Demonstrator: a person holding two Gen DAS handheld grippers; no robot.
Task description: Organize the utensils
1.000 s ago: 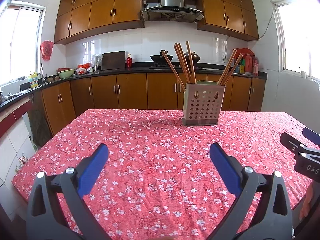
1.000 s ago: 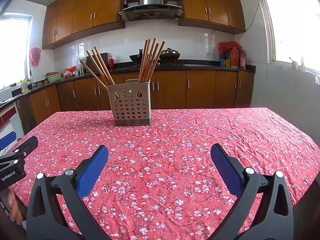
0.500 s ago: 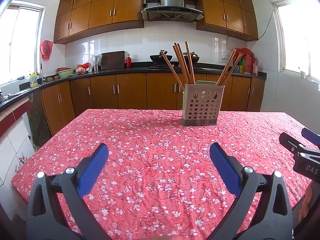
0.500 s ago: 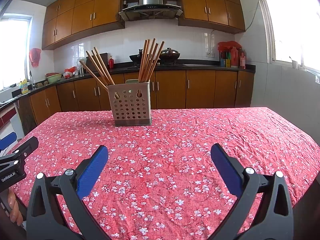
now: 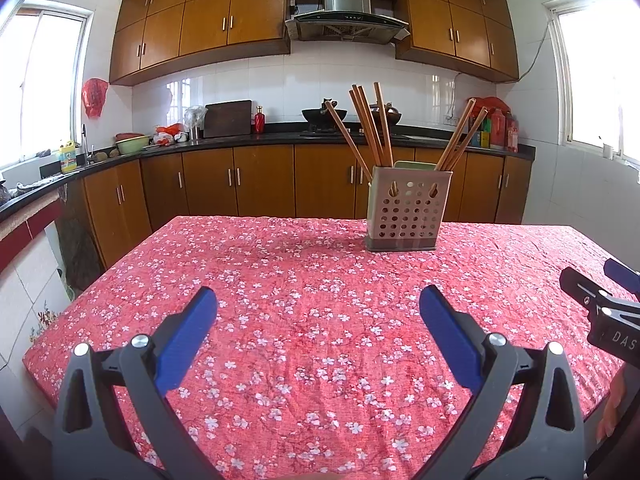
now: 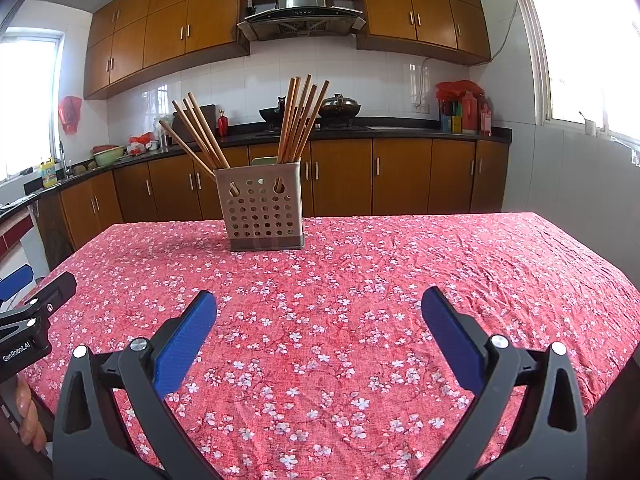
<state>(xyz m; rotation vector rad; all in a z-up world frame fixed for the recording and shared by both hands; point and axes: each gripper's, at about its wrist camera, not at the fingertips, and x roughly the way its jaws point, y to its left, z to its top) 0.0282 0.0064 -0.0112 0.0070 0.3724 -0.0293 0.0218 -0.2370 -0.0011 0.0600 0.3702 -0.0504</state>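
Note:
A perforated grey utensil holder (image 5: 407, 208) (image 6: 262, 206) stands upright toward the far side of the table. Wooden chopsticks (image 5: 370, 130) (image 6: 200, 136) lean left in its left compartment. More chopsticks (image 5: 460, 140) (image 6: 300, 118) stand in its right compartment. My left gripper (image 5: 318, 308) hovers open over the near part of the table, with nothing between its blue pads (image 5: 186, 336). My right gripper (image 6: 318, 308) is open too and holds nothing, well short of the holder. Each gripper shows at the edge of the other's view: the right one (image 5: 600, 304) and the left one (image 6: 36, 312).
A red floral tablecloth (image 5: 320, 280) (image 6: 360, 272) covers the table. Behind it run wooden cabinets and a dark counter (image 5: 240, 140) with a wok, bottles and bowls. A hand (image 6: 28, 416) holds the left gripper at the near left edge.
The left wrist view has shifted slightly, so the holder sits a little lower and left in it. The right gripper and both jaws are unchanged.

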